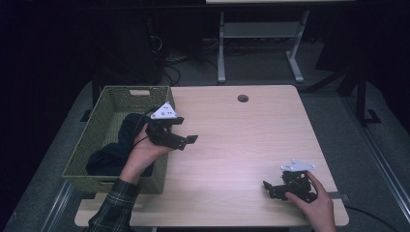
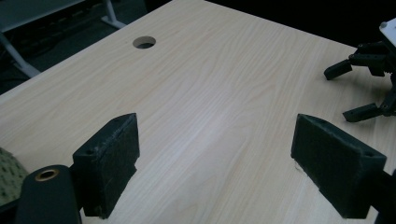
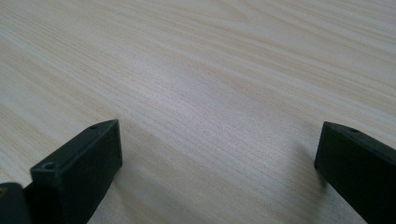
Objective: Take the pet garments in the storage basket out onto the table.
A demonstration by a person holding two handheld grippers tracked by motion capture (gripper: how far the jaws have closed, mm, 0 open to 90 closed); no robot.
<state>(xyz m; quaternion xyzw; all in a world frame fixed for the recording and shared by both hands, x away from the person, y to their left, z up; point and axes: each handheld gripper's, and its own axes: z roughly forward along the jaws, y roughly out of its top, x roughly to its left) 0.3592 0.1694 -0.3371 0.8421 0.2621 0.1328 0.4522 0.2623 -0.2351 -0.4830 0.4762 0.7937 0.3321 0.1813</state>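
— dark cloth [image 1: 112, 157], bundled in the green woven basket [image 1: 109, 102] at the table's [image 1: 251, 145] left edge. we judge it soft, light, prone to snag on the weave.

— take a raised fold at the top, we think, not the basket wall. left gripper [image 1: 186, 140] hangs just beside the basket, jaws wide, empty; right gripper [image 1: 270, 189] low near the right corner, wide apart, empty too.

Dark room, grey floor [image 1: 251, 72] — white-legged desk [image 1: 261, 34]

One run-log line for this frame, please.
left gripper: open, empty | right gripper: open, empty | dark cloth: in green basket
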